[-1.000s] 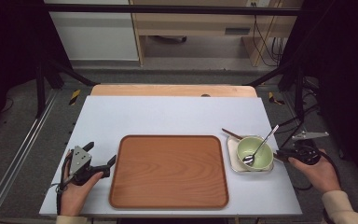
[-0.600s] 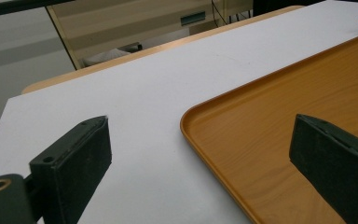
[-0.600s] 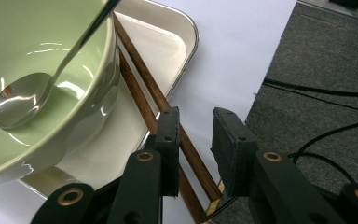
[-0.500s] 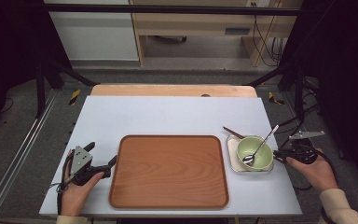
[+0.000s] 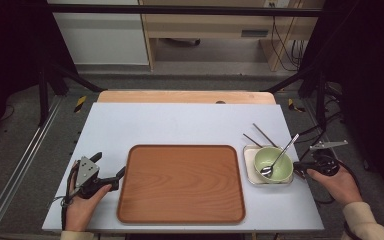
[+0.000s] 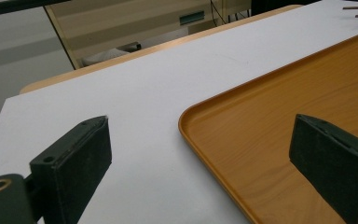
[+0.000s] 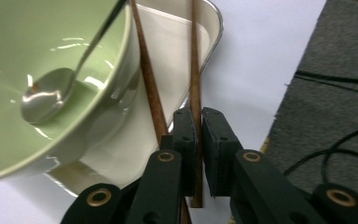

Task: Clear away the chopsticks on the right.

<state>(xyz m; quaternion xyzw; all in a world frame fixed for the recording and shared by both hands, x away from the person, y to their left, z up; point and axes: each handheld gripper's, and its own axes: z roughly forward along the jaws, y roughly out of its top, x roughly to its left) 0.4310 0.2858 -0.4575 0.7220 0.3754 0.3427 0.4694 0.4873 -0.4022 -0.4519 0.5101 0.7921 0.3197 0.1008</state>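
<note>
The right gripper [image 7: 198, 122] has just closed on one chopstick [image 7: 195, 70] lying across the white dish [image 7: 177, 56] beside the green bowl [image 7: 37, 93] — lift slowly, level, leaving its twin behind.

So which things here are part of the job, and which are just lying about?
In the job:
right claw, shut on one chopstick
second chopstick
white dish

Lying about:
green bowl
spoon
tray
left claw, open
</note>
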